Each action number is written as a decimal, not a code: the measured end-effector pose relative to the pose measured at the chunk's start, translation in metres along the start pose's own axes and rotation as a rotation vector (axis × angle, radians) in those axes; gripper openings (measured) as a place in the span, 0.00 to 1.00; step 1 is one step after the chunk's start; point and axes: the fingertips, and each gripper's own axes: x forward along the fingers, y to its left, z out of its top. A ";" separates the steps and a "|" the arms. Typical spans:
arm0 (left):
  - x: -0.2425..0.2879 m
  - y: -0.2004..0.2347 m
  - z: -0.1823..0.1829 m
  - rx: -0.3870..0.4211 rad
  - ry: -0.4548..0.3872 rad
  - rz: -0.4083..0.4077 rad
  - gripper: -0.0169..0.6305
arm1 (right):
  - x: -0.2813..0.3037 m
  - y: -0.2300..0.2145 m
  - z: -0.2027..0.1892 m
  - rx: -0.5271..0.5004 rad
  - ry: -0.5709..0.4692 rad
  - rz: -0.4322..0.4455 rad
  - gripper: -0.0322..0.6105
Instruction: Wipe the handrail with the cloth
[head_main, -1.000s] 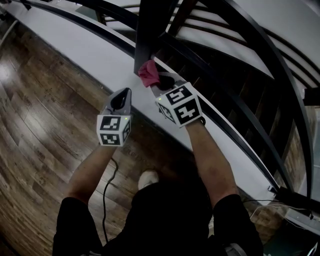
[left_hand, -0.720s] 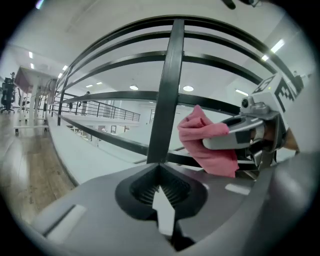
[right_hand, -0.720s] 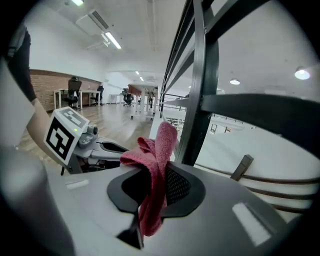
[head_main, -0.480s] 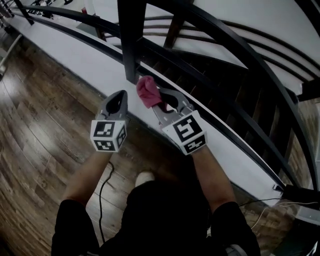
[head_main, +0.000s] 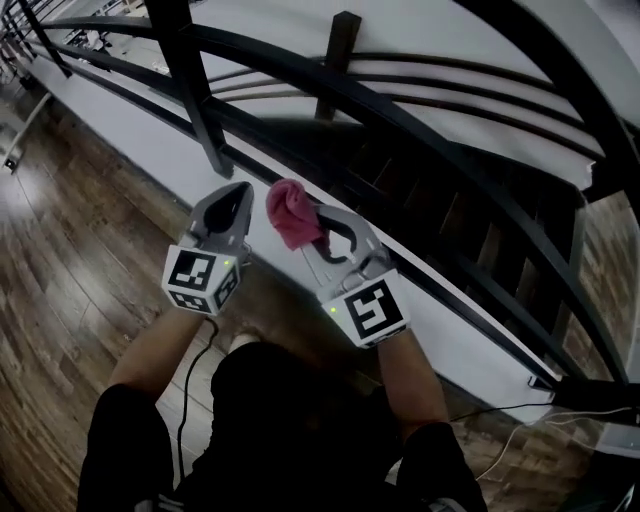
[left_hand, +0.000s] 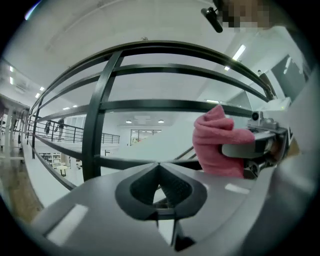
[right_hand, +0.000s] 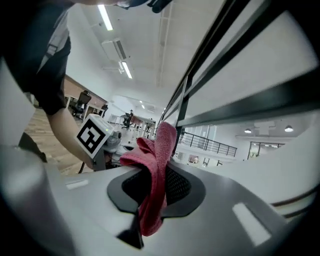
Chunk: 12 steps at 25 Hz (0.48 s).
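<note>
A bunched pink cloth (head_main: 293, 214) is pinched in my right gripper (head_main: 312, 229), which is shut on it. In the right gripper view the pink cloth (right_hand: 154, 172) hangs between the jaws. The cloth is held in the air just short of the black handrail (head_main: 420, 110) and its lower bars, not touching them. My left gripper (head_main: 232, 203) is beside it to the left, shut with nothing between its jaws. From the left gripper view the cloth (left_hand: 216, 142) shows at the right, with the railing bars (left_hand: 150, 105) behind.
A black upright post (head_main: 190, 88) of the railing stands just beyond the left gripper. A white ledge (head_main: 150, 130) runs under the railing. A wooden floor (head_main: 60, 270) lies below on the left. A black cable (head_main: 190, 400) trails by the person's foot.
Both grippers have drawn back from the railing and the post. The cloth was against the post's foot a second ago and is now held free in the air.
</note>
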 end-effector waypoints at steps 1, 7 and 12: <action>-0.002 -0.008 0.016 -0.028 -0.008 0.011 0.03 | -0.015 -0.001 0.010 -0.017 -0.001 0.015 0.13; -0.016 -0.051 0.139 -0.167 -0.073 0.089 0.03 | -0.103 -0.023 0.118 0.021 -0.053 0.087 0.13; -0.046 -0.076 0.240 -0.037 -0.059 0.086 0.03 | -0.149 -0.035 0.216 0.062 -0.097 0.150 0.13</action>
